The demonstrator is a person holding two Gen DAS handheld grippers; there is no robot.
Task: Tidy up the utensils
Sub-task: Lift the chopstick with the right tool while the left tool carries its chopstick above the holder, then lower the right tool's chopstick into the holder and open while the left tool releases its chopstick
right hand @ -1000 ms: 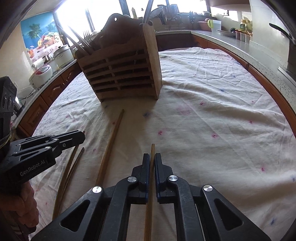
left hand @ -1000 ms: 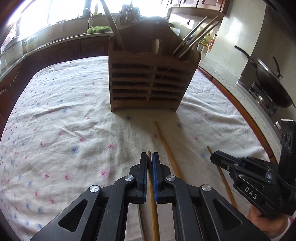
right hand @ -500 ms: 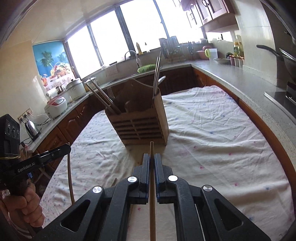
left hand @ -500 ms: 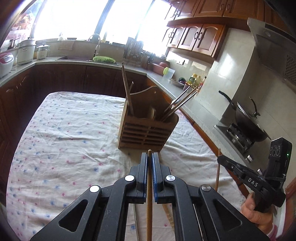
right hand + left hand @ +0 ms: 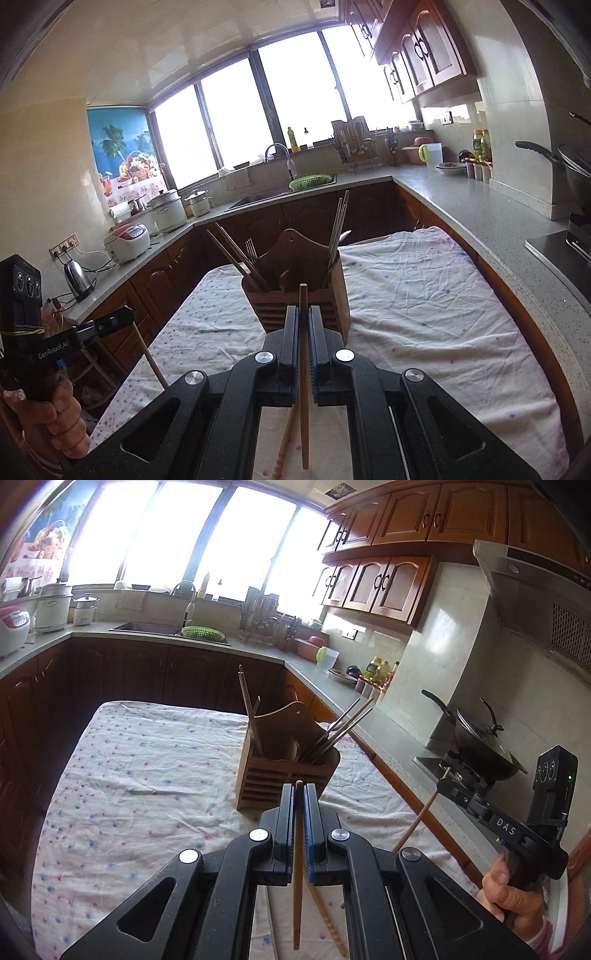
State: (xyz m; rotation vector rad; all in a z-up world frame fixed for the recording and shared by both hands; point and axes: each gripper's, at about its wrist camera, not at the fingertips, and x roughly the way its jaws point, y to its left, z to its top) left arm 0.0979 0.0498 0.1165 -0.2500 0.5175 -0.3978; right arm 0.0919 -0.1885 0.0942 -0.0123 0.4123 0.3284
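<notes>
My left gripper [image 5: 299, 794] is shut on a wooden chopstick [image 5: 297, 867] and holds it lifted above the table. My right gripper [image 5: 303, 317] is shut on another wooden chopstick [image 5: 303, 376], also lifted. The right gripper [image 5: 448, 784] with its chopstick [image 5: 417, 819] shows in the left wrist view; the left gripper [image 5: 123, 317] with its chopstick [image 5: 149, 356] shows in the right wrist view. A wooden utensil holder [image 5: 284, 775] stands ahead on the table, with chopsticks and forks in it; it also shows in the right wrist view [image 5: 299, 288]. Two loose chopsticks [image 5: 327, 919] lie on the cloth below.
The table carries a white flowered cloth [image 5: 147, 775]. Grey counters run along the left, back and right. A wok [image 5: 476, 746] sits on the stove at right. A sink with a green basket [image 5: 201, 632] is at the back.
Both grippers have risen high off the table, each carrying its chopstick. The holder now looks farther and lower in both views.
</notes>
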